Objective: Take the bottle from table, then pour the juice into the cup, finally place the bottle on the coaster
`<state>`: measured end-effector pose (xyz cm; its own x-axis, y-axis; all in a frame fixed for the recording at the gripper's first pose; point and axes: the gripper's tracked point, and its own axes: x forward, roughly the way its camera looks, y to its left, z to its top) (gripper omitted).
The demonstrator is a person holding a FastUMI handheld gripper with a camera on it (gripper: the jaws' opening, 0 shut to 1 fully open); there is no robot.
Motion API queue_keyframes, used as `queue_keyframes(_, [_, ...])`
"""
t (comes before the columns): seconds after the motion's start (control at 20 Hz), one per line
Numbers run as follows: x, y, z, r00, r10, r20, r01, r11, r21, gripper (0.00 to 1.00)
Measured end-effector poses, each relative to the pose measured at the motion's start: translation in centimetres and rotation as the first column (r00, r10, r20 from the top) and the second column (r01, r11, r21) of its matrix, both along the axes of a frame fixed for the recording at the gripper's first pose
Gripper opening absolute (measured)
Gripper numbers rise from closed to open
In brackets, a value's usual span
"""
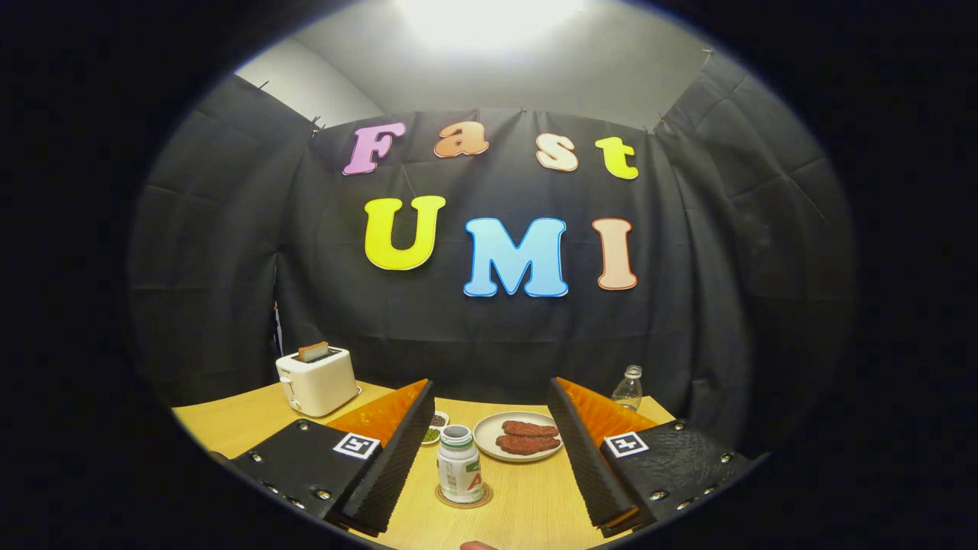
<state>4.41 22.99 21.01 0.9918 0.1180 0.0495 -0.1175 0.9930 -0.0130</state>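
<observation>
A small white bottle (460, 473) with a green-and-white label and a pale cap stands upright on a round cork coaster (464, 502) on the wooden table (527, 504). My gripper (490, 389) is open, its two fingers spread wide to either side. The bottle appears low in the gap between them, nearer the left finger (397, 451) than the right finger (584, 451), and neither finger touches it. Nothing is held.
Just beyond the bottle lies a white plate (489, 439) with two brown patties. Small dishes (435, 428) sit by the left finger's far end. A white toaster (317, 378) stands back left and a clear glass bottle (628, 388) back right, against the black cloth.
</observation>
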Motion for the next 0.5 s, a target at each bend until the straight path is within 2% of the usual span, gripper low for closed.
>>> queue_keyframes(0.1, [-0.9,-1.4,-0.9,1.000,0.003,0.010,-0.003,1.000,-0.010,0.92])
queue_keyframes(0.2, [-1.4,-4.3,-2.6,0.999,-0.024,0.025,0.025,0.999,-0.032,0.92])
queue_keyframes(0.5, [-1.4,-13.7,-10.0,0.997,-0.075,0.013,0.076,0.996,-0.040,0.92])
